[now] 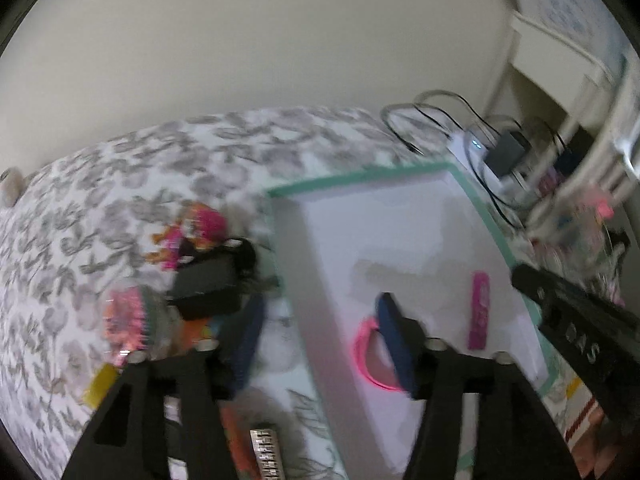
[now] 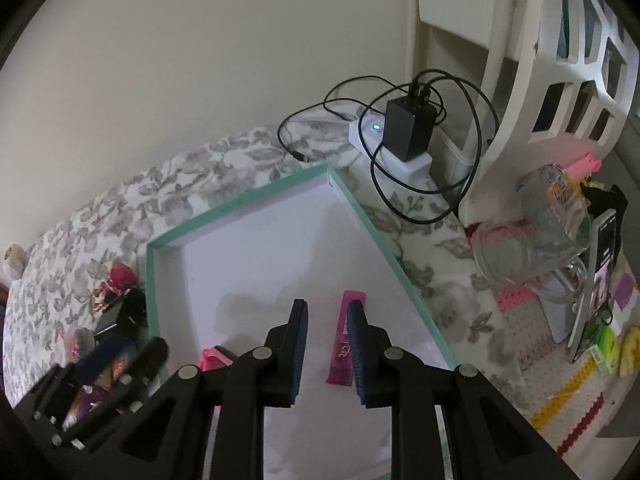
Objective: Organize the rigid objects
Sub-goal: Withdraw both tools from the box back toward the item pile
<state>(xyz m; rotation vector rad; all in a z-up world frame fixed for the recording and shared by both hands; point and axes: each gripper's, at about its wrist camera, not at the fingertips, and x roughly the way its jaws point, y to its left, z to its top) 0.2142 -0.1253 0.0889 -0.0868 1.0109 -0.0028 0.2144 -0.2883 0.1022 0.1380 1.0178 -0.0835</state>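
A shallow white box with a teal rim (image 2: 236, 208) lies on a floral cloth. On its floor lie a pink bar (image 2: 343, 344) and a pink ring (image 1: 366, 354). My right gripper (image 2: 328, 340) hovers over the box's near end, open by a narrow gap; the pink bar lies flat below, beside the right finger, and the pads do not press on it. My left gripper (image 1: 320, 340) is open wide and empty. It straddles the box's left wall (image 1: 304, 280), one finger over the clutter outside and the other above the pink ring. The left wrist view is blurred.
Left of the box sits a pile: a black case (image 1: 208, 286), pink hair pieces (image 1: 204, 224) and a clear jar of pink bits (image 1: 128, 320). Behind the box are a black charger (image 2: 410, 128) and looped cables. On the right stand a glass mug (image 2: 528, 236), a phone (image 2: 598, 280) and white furniture.
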